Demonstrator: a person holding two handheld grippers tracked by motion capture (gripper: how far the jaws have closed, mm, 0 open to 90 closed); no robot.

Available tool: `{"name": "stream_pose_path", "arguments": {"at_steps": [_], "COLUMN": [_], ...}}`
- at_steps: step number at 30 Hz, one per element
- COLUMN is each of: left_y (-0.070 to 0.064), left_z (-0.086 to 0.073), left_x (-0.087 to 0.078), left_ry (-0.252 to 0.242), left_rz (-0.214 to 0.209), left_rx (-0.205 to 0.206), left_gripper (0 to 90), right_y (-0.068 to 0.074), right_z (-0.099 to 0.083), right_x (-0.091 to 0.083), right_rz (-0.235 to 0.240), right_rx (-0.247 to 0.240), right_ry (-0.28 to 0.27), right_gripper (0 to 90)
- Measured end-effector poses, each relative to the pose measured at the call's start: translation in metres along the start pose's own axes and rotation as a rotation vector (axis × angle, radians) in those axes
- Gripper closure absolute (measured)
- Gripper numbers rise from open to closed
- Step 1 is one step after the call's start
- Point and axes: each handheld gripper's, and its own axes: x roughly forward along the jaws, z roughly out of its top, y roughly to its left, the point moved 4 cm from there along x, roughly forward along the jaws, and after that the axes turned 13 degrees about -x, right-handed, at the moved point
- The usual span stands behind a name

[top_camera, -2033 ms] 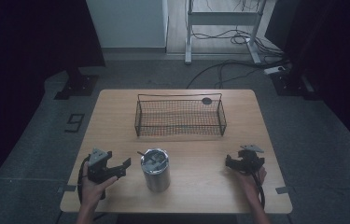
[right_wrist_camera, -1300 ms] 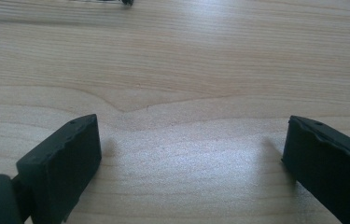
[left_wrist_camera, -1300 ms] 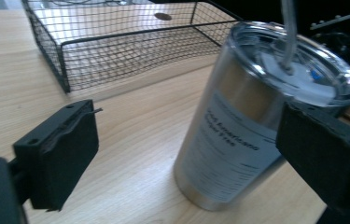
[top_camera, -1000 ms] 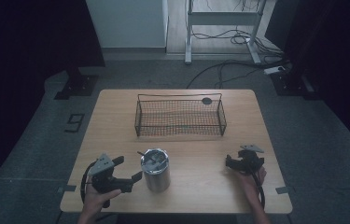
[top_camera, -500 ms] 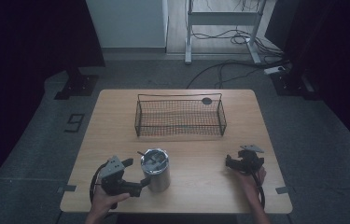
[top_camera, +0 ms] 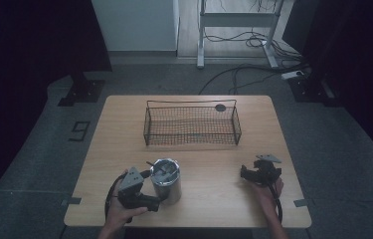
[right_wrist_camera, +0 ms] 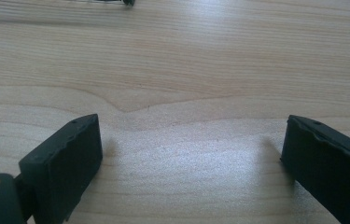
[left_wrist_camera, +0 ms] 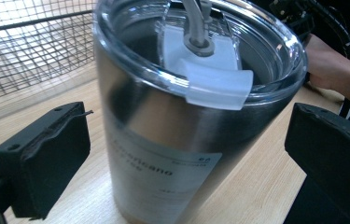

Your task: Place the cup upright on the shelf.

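A steel tumbler (top_camera: 166, 180) with a clear lid and a straw stands near the table's front edge, left of centre. My left gripper (top_camera: 153, 196) is open at its left side, its jaws reaching around the cup. In the left gripper view the tumbler (left_wrist_camera: 186, 126) stands between the two black jaws, a gap on each side; a white label is on its wall. My right gripper (top_camera: 247, 173) rests low over the table at the front right, open. In the right gripper view my right gripper (right_wrist_camera: 191, 163) has bare wood between its jaws.
A black wire basket (top_camera: 192, 123) stands at the middle back of the wooden table (top_camera: 124, 124), with a small dark disc (top_camera: 220, 107) by its far right corner. In the left gripper view the basket (left_wrist_camera: 28, 51) rises behind the tumbler.
My left gripper has moved right, from the table's front left up to the tumbler, and now has its jaws around it. The right gripper has stayed put.
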Motion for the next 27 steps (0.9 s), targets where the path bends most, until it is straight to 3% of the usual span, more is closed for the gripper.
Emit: {"name": "stream_pose_path", "arguments": {"at_steps": [12,27], "left_y": [-0.003,-0.005], "left_z": [-0.002,0.002], "left_x": [0.019,0.045], "left_ry": [0.009,-0.029], "left_rz": [0.03,0.123], "left_rx": [0.019,0.026], "left_gripper": [0.0,0.0], "right_y": [0.0,0.0], "right_z": [0.0,0.0], "right_x": [0.0,0.0], "right_rz": [0.0,-0.001], "right_rx": [0.0,-0.001], "right_ry": [0.0,0.0], "right_gripper": [5.0,5.1]}}
